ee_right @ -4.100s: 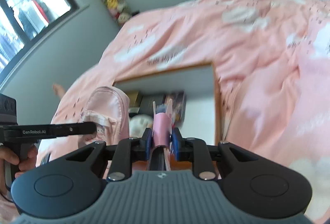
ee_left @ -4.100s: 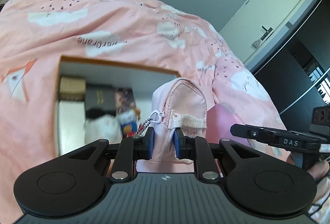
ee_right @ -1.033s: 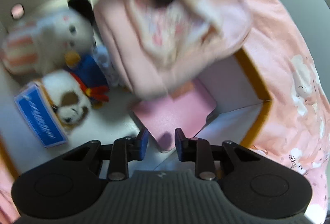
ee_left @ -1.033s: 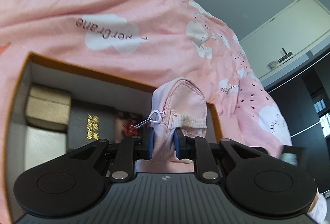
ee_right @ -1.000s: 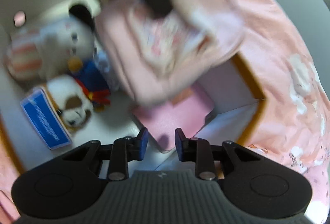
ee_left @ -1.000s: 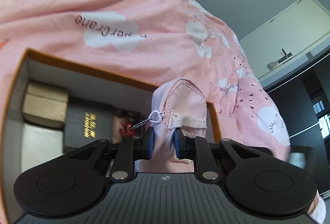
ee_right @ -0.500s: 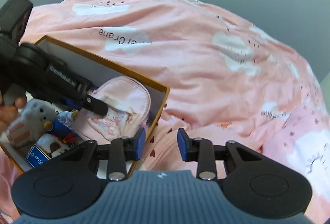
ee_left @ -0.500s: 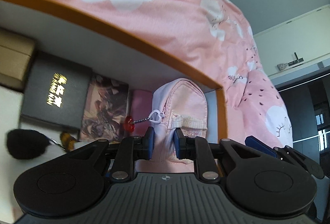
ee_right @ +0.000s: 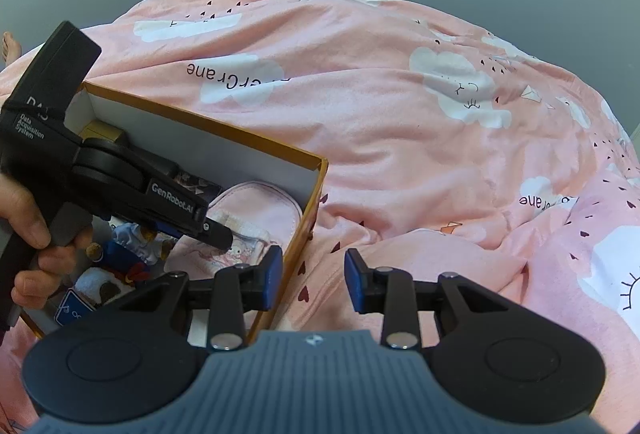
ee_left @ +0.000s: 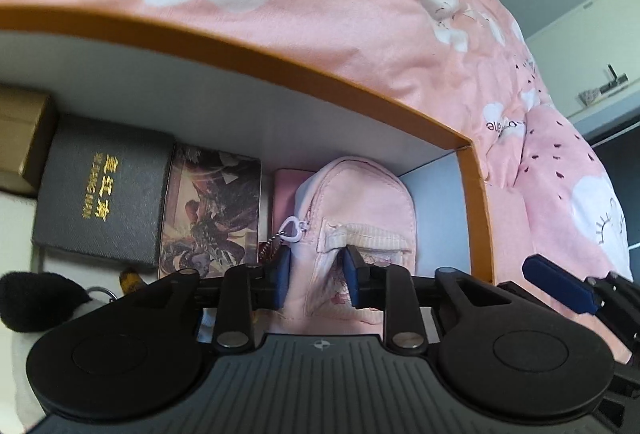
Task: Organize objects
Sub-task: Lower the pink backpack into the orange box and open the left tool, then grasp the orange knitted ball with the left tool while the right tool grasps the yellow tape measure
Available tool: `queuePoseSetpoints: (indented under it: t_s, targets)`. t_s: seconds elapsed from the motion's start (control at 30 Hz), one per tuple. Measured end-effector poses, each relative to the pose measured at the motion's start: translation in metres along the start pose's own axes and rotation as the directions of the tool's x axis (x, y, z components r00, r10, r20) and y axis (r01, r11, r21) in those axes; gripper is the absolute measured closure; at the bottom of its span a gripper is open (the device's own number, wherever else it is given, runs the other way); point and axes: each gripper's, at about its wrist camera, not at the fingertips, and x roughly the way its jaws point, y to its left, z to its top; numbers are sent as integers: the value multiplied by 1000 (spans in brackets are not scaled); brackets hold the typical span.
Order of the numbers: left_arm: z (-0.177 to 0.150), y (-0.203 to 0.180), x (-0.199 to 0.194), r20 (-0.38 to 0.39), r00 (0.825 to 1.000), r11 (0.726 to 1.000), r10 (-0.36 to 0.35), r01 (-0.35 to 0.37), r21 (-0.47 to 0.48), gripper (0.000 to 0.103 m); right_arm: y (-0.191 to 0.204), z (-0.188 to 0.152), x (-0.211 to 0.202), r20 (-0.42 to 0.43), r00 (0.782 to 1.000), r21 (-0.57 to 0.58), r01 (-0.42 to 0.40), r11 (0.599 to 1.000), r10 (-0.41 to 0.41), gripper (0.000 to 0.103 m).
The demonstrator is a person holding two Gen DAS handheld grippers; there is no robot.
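The left claw [ee_left: 314,276] is opening, its pads just off the pink mini backpack [ee_left: 356,210] lying in the orange-rimmed box's [ee_left: 474,202] right corner. The right claw [ee_right: 312,280], empty and parted, hovers beside the box over the bed [ee_right: 400,154].

You have one box [ee_left: 280,74] on one quilt [ee_right: 400,138]. In it you can count one pink pouch [ee_left: 360,202] at 12 o'clock, one black case [ee_left: 100,194] at 10, one picture card [ee_left: 212,210] between, and two grippers.
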Motion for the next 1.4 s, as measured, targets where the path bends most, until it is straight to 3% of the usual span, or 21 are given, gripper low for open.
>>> queuePoseSetpoints:
  t_s: [0.07, 0.23, 0.47, 0.6, 0.67, 0.8, 1.0, 1.13, 1.4]
  targets:
    - [-3, -1, -9, 20, 1000, 1000, 2, -2, 12, 59, 1, 0, -3, 2, 1000, 8, -1, 1000, 1, 67]
    - [-12, -15, -51, 91, 996, 990, -22, 9, 138, 56, 3, -2, -20, 19, 1000, 28, -12, 1000, 11, 66]
    - [-53, -35, -125, 122, 984, 920, -133, 77, 384, 56, 17, -16, -63, 85, 994, 82, -80, 993, 72, 59]
    - [-84, -32, -155, 125, 979, 888, -159, 87, 451, 56, 31, -33, -91, 137, 984, 110, -130, 985, 115, 52]
    - [-99, -27, -164, 117, 981, 888, -158, 89, 451, 56, 42, -45, -102, 147, 982, 106, -136, 985, 119, 52]
    - [-131, -17, -164, 101, 987, 885, -126, 66, 461, 56, 62, -69, -107, 126, 982, 111, -154, 982, 140, 52]
    - [-160, 10, -134, 98, 995, 904, 0, -42, 425, 53, 76, -108, -77, 19, 985, 183, -170, 968, 169, 52]
    - [-164, 17, -113, 108, 992, 884, 70, -112, 453, 45, 90, -130, -47, -68, 989, 148, -124, 981, 135, 52]
    - [-168, 25, -88, 86, 991, 888, 104, -131, 441, 44, 97, -143, -16, -147, 976, 108, -144, 984, 159, 50]
